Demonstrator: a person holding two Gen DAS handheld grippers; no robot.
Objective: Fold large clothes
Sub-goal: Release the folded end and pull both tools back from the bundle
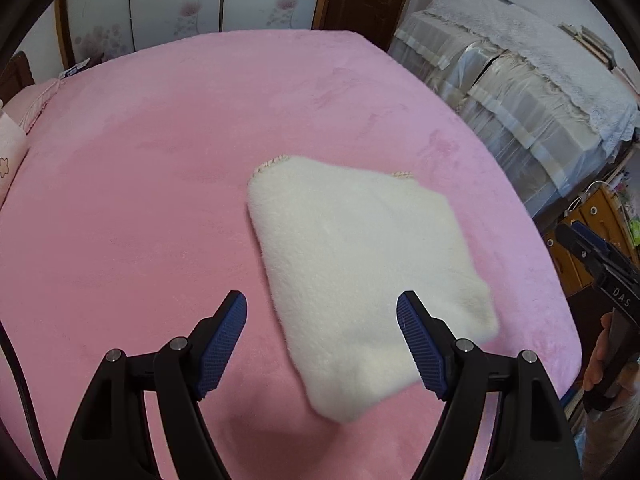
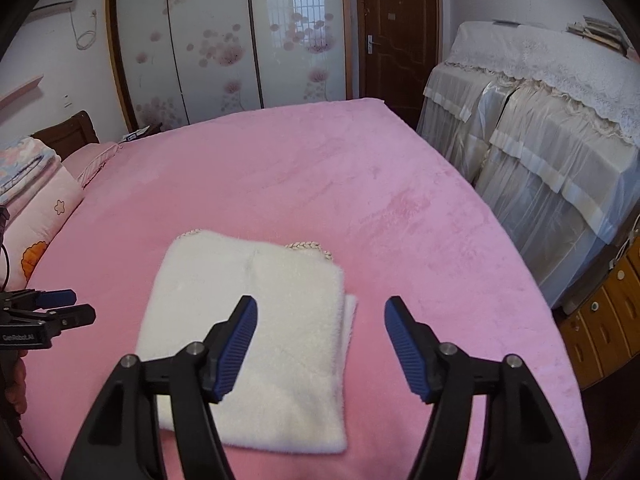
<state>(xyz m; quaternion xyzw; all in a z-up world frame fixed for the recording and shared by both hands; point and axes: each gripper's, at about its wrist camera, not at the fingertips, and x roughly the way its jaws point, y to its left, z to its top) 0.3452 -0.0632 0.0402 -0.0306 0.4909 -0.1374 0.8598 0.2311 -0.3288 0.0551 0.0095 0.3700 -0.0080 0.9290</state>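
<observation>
A folded white garment [image 2: 256,332] is laid flat on the pink bed [image 2: 360,184], below both tongs. The left gripper [image 1: 322,312] and right gripper [image 2: 320,316] are spread wide, with nothing held.

Two close, downward-tilted wrist views from the near bedside, both sharing the folded white garment [image 1: 360,272] [image 2: 256,328].

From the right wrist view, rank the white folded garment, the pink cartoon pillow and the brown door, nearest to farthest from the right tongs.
1. White folded garment, just beneath the right tongs, left of centre.
2. Pink cartoon pillow, far left at the bed's head.
3. Brown door, beyond the bed.
</observation>
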